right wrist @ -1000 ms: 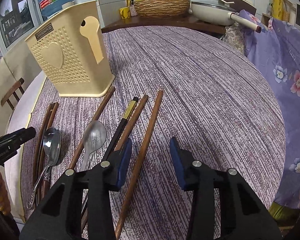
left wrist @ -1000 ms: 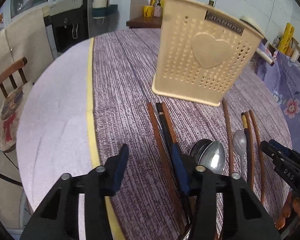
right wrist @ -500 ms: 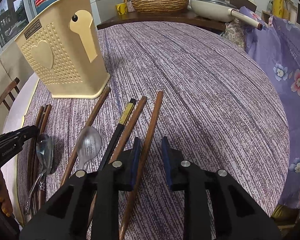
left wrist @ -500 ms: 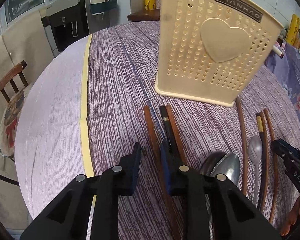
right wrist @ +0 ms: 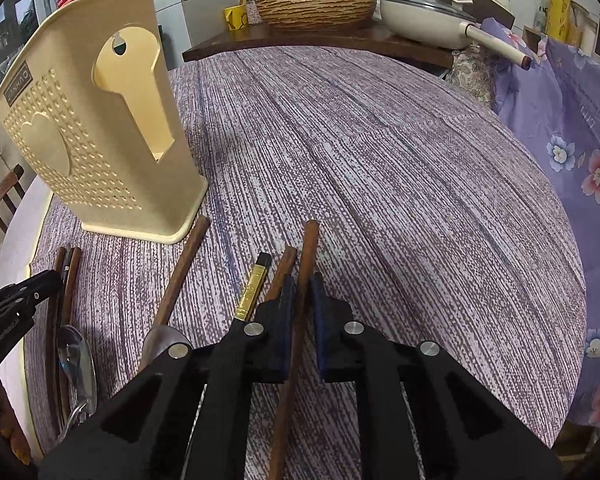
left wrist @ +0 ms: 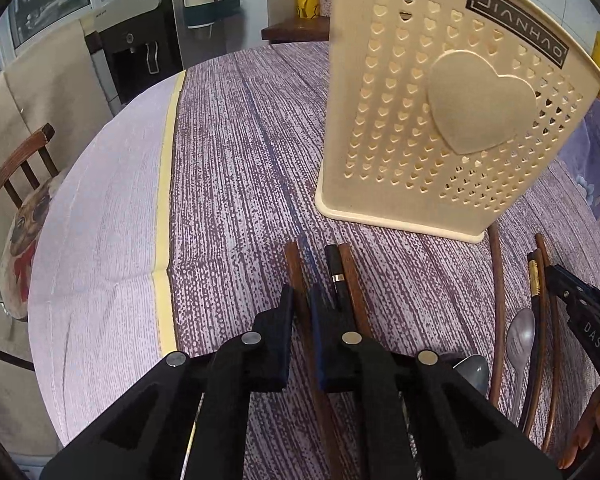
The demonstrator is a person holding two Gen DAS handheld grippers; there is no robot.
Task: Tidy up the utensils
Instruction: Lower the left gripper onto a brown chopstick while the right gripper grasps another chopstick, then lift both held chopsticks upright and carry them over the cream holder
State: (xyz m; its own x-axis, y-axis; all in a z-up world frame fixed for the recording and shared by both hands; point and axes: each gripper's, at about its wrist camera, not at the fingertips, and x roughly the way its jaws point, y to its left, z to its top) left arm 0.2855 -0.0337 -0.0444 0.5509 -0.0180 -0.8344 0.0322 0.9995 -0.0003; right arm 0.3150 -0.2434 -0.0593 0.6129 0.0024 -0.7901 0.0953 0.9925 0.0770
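A cream perforated utensil holder [left wrist: 440,120] with a heart stands upright on the purple tablecloth; it also shows in the right wrist view [right wrist: 96,152]. My left gripper [left wrist: 302,300] is shut on a brown chopstick [left wrist: 294,264], next to a black chopstick [left wrist: 334,268] and another brown one [left wrist: 350,276]. My right gripper [right wrist: 302,286] is shut on a brown chopstick [right wrist: 309,244], with a brown chopstick [right wrist: 282,266] and a gold-banded black chopstick [right wrist: 254,284] to its left. Spoons [left wrist: 520,336] and more chopsticks [left wrist: 496,280] lie between the grippers.
The round table [right wrist: 380,160] has a yellow cloth seam [left wrist: 166,184] at its left. A wooden chair [left wrist: 20,160] stands beyond the left edge. A counter [right wrist: 320,38] with a wicker basket [right wrist: 316,4] and a pan [right wrist: 424,20] is behind; a floral cloth [right wrist: 580,140] hangs at right.
Both grippers have moved forward and down toward the holder and closed, each on a brown chopstick lying on the cloth.
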